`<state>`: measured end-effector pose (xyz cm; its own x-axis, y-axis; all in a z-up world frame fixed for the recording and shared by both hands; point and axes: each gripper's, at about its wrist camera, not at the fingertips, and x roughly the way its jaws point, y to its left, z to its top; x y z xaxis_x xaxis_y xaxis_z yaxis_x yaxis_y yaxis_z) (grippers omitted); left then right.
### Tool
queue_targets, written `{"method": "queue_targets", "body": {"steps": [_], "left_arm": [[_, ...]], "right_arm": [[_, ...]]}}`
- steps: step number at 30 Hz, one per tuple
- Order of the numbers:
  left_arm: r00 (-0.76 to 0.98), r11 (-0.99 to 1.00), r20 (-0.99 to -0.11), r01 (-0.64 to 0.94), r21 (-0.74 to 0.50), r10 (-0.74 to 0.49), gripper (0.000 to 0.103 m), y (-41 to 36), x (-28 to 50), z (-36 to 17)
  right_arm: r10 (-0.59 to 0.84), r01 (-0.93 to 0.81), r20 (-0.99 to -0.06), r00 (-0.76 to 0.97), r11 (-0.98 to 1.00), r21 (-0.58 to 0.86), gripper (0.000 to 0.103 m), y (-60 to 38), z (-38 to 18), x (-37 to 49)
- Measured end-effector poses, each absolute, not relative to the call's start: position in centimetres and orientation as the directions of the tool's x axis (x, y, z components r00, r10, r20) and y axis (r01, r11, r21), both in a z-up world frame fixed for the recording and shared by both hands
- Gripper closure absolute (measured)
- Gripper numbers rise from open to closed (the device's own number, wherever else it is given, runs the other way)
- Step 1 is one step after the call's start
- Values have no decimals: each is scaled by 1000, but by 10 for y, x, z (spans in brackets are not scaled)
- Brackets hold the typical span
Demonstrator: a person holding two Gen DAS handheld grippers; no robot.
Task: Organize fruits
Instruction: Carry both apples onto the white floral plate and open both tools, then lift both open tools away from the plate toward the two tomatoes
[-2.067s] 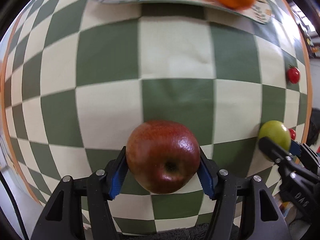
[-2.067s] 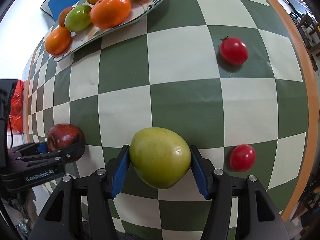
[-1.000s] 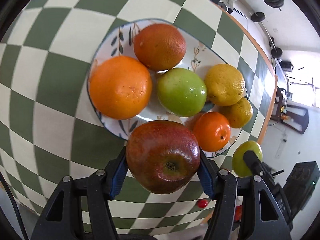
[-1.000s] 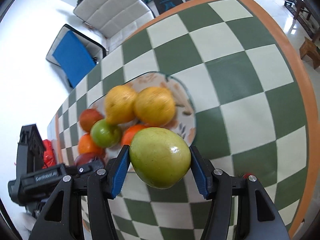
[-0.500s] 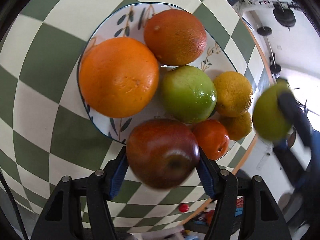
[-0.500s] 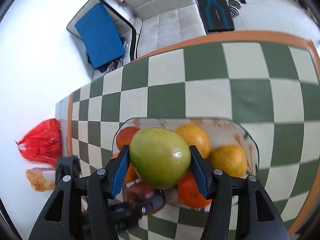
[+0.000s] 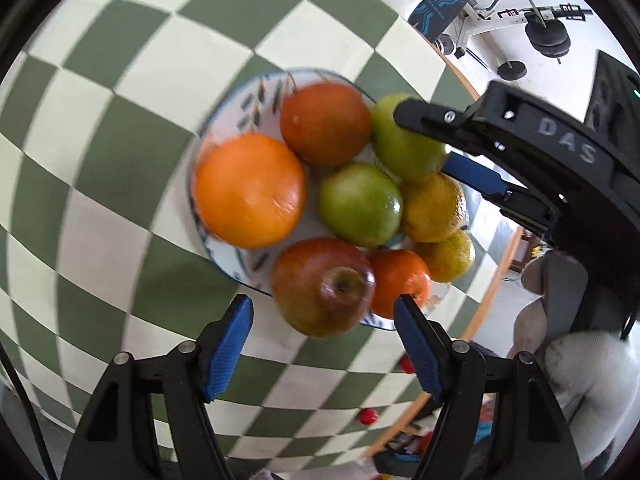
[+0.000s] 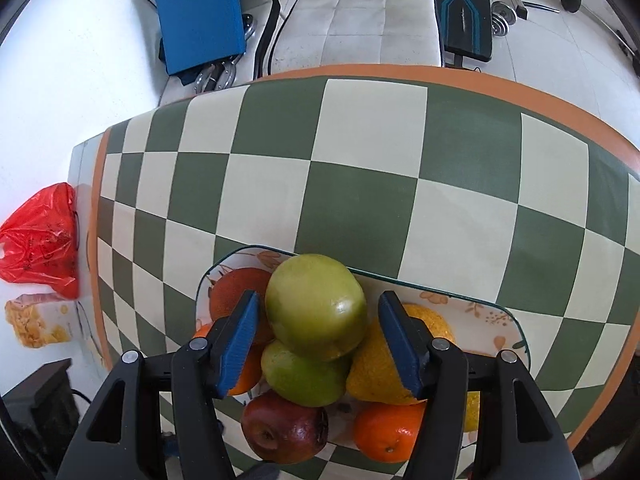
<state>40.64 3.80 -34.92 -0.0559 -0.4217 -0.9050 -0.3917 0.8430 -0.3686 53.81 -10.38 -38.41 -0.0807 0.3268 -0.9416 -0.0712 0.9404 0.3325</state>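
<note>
The red apple (image 7: pixel 324 288) lies on the near rim of the patterned plate (image 7: pixel 224 128), beside a small orange. My left gripper (image 7: pixel 324 340) stands open just behind it, pads clear of it on both sides. The green apple (image 8: pixel 316 306) rests on top of the fruit pile, above another green fruit (image 8: pixel 304 376). My right gripper (image 8: pixel 320 340) is open around it, with a narrow gap at each pad. In the left wrist view the right gripper (image 7: pixel 424 140) reaches in from the right, with the green apple (image 7: pixel 400 140) at its tip.
Oranges and yellow citrus fill the plate (image 8: pixel 500 320). Two cherry tomatoes (image 7: pixel 368 415) lie near the table's orange edge. A gloved hand (image 7: pixel 580 360) holds the right gripper. A red bag (image 8: pixel 40 240) sits past the table's left end.
Both grippers have opened. The red apple now lies on the plate's rim and the green apple on the pile. The left gripper has pulled back a little.
</note>
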Motion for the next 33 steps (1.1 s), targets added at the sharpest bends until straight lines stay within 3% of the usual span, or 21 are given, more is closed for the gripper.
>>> {"method": "queue_targets", "body": {"steps": [3, 4, 6, 7, 15, 27, 33], "left_arm": [[-45, 875, -929, -355, -328, -367, 32, 39, 410, -342], [-39, 893, -942, -333, -303, -334, 30, 39, 408, -339], [-25, 926, -964, -285, -248, -266, 10, 43, 406, -333], [-15, 941, -974, -261, -214, -226, 10, 44, 404, -329], [25, 988, -998, -137, -64, -62, 10, 35, 381, -326], [208, 998, -977, -42, 42, 50, 10, 21, 331, -269], [303, 999, -952, -10, 42, 43, 10, 15, 301, -224]], "right_arm": [[337, -62, -940, -61, 938, 341, 37, -111, -376, 536], [341, -57, -939, -46, 937, 344, 30, -115, -370, 532], [339, -55, -941, 6, 939, 338, 14, -126, -353, 520], [324, -56, -946, 28, 945, 322, 11, -131, -346, 512], [129, -20, -978, 165, 992, 128, 6, -178, -313, 420], [55, 70, -950, 306, 994, 80, 6, -194, -261, 314], [34, 78, -924, 382, 995, 68, 6, -193, -219, 280]]}}
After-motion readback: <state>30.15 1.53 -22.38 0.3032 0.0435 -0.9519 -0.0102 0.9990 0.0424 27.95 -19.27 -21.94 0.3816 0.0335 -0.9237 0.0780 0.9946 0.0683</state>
